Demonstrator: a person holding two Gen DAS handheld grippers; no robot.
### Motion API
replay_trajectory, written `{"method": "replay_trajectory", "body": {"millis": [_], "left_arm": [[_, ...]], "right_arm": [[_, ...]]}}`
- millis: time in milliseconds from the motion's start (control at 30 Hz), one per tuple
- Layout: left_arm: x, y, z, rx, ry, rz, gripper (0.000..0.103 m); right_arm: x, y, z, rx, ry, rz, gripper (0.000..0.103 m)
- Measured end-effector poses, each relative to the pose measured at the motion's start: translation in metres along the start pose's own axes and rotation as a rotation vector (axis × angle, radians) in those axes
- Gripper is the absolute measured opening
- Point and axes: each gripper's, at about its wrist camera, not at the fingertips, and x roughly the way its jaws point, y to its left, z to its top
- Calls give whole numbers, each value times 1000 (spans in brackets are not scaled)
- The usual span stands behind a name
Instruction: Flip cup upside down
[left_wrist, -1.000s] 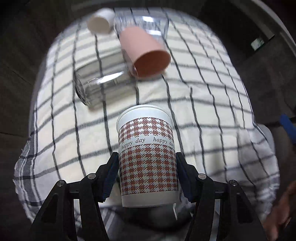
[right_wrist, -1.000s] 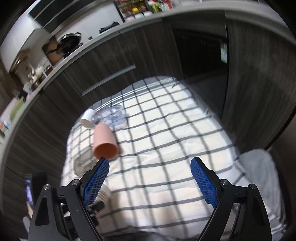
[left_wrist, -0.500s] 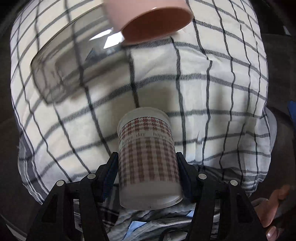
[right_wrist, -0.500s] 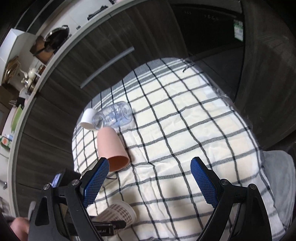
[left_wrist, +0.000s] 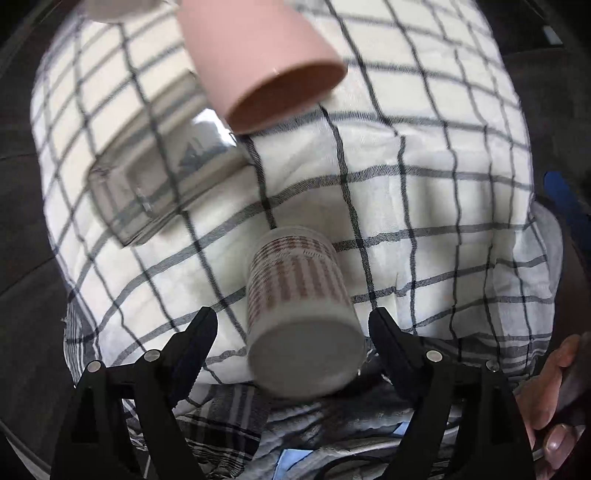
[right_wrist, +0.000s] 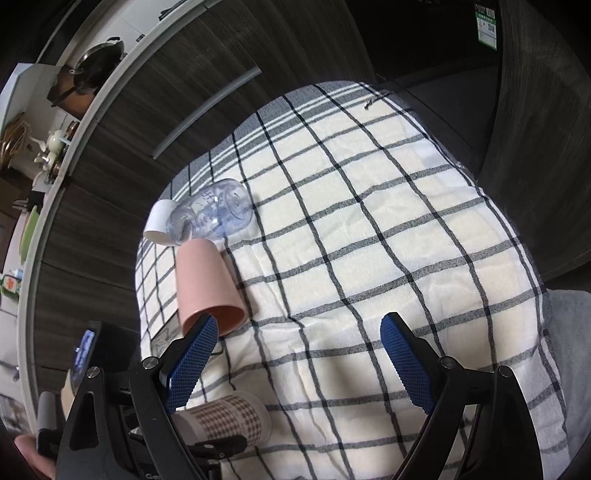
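Note:
A white cup with a red houndstooth band is tipped mouth-down toward the checked cloth, its base facing my left wrist camera. My left gripper is open, with a gap between each jaw and the cup. The cup is blurred. In the right wrist view the cup lies tilted at the lower left beside the left gripper. My right gripper is open and empty above the cloth.
A pink cup lies on its side at the far end, mouth toward me. A clear glass lies on its side left of it. A clear bottle with a white cap lies beyond. Dark cabinets surround the cloth.
My left gripper has tipped forward with the houndstooth cup, then opened. The cup, held upright a second ago, now points mouth-down. The right gripper has tilted lower over the cloth.

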Motion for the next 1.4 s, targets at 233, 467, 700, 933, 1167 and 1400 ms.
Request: {"method": "replay_trajectory", "body": {"millis": [233,467,700,933,1167,1400], "left_arm": [[-31,20,-52,-45,-240,-8,89],[-46,29,-100,-106,-489,-3,89],[-45,31,-147,-174,-662,31,89],[-47,29,-192,-234,-843,92,89],[-56,28,-228,-299,-1010,152,89],[-61,23,-256,-327,-1118,185,90]], "right_arm": [[-50,24,-26,-97,-111,-19,90],[-87,38,-62,-175,-187,-47,90],[-109,44,-96,-257,-246,-83,90],[-130,55,-129,-373,-343,-113,90],[-150,64,-155,-459,-453,-122,90],[-157,72,-174,-515,-500,-135,90]]}}
